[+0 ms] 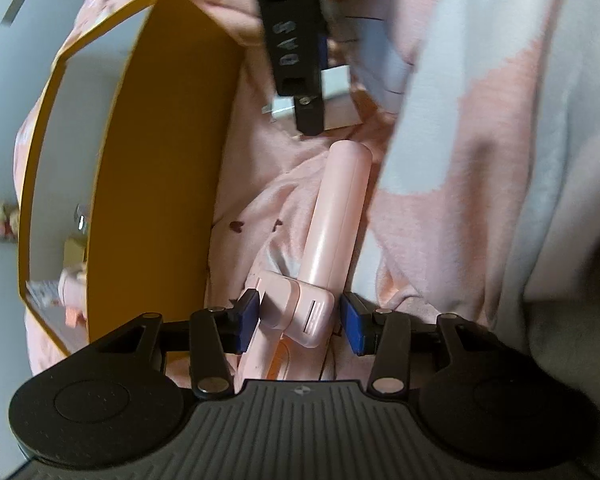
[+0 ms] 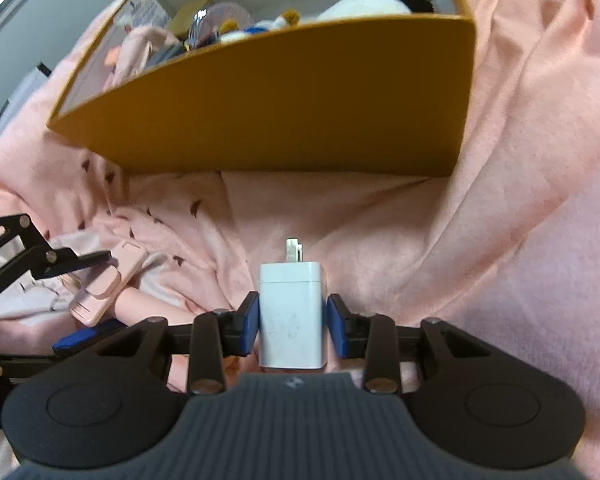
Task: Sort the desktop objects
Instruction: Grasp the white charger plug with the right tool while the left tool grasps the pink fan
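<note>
Between the blue pads of our right hand-held gripper (image 2: 292,320) sits a white charger (image 2: 291,316), prongs pointing forward; the left pad looks to be against its side while a thin gap shows at the right pad, so we judge the jaws spread around it and not yet clamped. Our left hand-held gripper (image 1: 298,314) is in the same state around the hinged block of a pink folding gadget (image 1: 332,216), perhaps a small fan or selfie stick: the left pad is close to touching, the right pad stands just clear, so it is unclenched as well. Both things lie on a rumpled pink blanket (image 2: 380,220) with small dark hearts; whether a bench is under it we cannot tell. The pink gadget's long handle runs away from the left hand-held gripper toward the right one, whose black finger hangs over the far end in the left wrist view, with the charger just behind it. Beyond the charger stands the orange box (image 2: 284,100), its near wall well above the blanket, already holding a clutter of soft toys and small items that we cannot name with certainty. We judge the step in hand to be the pick-up of two objects at once. Next, each pair of jaws should close firmly, then lift high enough to clear the box wall, and go in one at a time so the hand-held grippers do not collide.
</note>
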Motion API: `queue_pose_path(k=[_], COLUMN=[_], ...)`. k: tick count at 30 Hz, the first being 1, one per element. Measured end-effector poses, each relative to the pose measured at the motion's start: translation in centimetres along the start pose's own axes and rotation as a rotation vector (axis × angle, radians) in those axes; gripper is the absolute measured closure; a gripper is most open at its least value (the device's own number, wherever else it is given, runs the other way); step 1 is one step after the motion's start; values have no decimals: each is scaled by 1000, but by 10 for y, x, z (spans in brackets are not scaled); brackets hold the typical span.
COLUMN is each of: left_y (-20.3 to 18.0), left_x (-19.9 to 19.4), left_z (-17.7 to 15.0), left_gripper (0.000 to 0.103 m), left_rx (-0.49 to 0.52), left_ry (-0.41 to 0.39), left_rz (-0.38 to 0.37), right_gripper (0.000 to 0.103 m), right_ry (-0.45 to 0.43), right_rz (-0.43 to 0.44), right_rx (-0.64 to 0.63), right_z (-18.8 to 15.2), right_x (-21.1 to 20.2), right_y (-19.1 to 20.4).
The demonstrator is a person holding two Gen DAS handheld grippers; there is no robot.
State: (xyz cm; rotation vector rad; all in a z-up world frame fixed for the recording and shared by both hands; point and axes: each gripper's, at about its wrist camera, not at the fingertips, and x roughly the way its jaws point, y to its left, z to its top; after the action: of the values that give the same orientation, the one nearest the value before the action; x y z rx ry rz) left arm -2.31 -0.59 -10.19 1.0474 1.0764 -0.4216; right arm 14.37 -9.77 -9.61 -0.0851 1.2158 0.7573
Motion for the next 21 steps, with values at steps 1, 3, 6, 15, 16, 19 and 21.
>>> queue_pose_path(k=[1,3,6,15,16,19,21], left_y=[5,18,41,58,58,55,55], left_x=[-1,-3,-6,-28,-31,-35,-48], left_z=[-1,-3,-7,-7,-3,2,5], left_gripper=[52,52,53,53,53,54,54], left_rx=[-34,-109,-250,-346,-348,-349,-352], left_ry=[0,-1,-12,-68,-76,-112,-138], left_rz=[-8,-25,-68,-78,-76,-66,-53], right_gripper=[65,65,65,65,65,65,65], right_ry=[-11,-29,-39,-61,-67,-83,-86], right_rz=[10,23,28,28,28,45,72], right_rx=[11,34,51,41,38,35,45], right_z=[0,1,1,4,4,5,6], right_x=[-2,-5,-7,-14,-17,-26,-32], right_y=[-2,-5,-7,-5,-4,-1,-2])
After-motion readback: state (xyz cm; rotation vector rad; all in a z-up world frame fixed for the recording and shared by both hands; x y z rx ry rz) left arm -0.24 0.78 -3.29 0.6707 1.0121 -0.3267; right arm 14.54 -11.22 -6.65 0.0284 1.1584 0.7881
